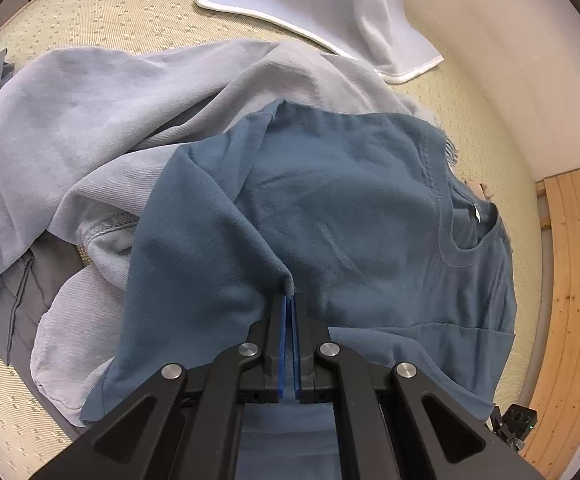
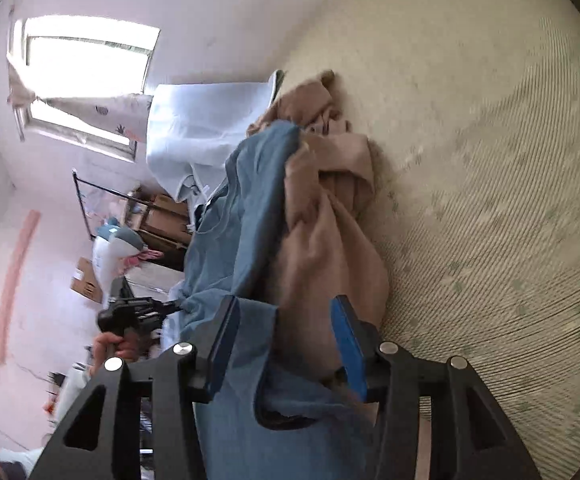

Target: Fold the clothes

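On mat [image 1: 90,8]: one blue shirt [image 1: 329,200], two pale garments [image 1: 70,112].

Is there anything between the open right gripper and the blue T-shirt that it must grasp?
No. The right gripper is open with the blue T-shirt hem already between its fingers. A tan garment lies beside, not blocking.

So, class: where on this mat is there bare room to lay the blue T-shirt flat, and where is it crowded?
Bare mat lies open beyond the tan garment, and a smaller strip runs between the light grey sweatshirt and the white cloth. It is crowded under the blue T-shirt, where clothes overlap.
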`<state>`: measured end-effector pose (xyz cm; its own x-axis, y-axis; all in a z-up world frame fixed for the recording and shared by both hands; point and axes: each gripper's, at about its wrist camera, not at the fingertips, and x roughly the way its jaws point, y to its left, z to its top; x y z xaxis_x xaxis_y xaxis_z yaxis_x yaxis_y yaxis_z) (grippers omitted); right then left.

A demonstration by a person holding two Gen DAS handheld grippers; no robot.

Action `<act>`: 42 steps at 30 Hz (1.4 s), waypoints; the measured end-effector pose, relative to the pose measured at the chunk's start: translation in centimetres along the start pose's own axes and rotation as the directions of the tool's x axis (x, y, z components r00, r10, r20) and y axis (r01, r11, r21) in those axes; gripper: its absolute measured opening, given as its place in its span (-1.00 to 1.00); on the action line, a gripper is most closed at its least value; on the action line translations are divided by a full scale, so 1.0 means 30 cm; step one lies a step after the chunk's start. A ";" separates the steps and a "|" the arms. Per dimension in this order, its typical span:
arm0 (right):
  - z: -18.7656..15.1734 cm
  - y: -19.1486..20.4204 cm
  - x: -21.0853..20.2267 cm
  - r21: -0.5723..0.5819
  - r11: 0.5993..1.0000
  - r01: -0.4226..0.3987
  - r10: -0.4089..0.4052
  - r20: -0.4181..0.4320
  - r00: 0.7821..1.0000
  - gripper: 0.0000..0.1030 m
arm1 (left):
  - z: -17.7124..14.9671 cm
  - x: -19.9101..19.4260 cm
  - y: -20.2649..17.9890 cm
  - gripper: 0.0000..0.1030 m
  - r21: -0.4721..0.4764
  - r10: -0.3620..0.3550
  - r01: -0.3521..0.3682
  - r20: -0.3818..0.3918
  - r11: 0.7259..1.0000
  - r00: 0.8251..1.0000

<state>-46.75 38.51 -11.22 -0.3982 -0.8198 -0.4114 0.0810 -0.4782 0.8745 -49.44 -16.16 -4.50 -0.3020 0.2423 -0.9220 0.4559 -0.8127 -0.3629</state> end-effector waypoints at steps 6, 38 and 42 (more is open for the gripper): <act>-0.014 0.001 0.040 0.010 0.994 -0.113 0.113 -0.003 0.994 0.01 | -0.002 0.006 0.010 -0.98 -0.006 0.004 -0.004 -0.001 1.000 1.000; 0.047 0.392 -0.067 -0.412 0.883 0.224 -0.180 0.142 0.973 -1.00 | 0.046 -0.109 0.051 -0.99 -0.066 -0.074 0.084 0.139 0.994 0.988; 0.114 0.419 0.006 -0.437 0.847 0.304 -0.277 0.126 0.953 -1.00 | 0.064 -0.082 0.054 -0.98 -0.076 -0.055 0.065 0.125 0.995 0.991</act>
<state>-48.92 33.43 0.59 -0.5168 -0.6091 -0.6015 0.3466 -0.7914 0.5036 -49.56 -19.09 -2.56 -0.4286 0.2187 -0.8766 0.4976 -0.7527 -0.4311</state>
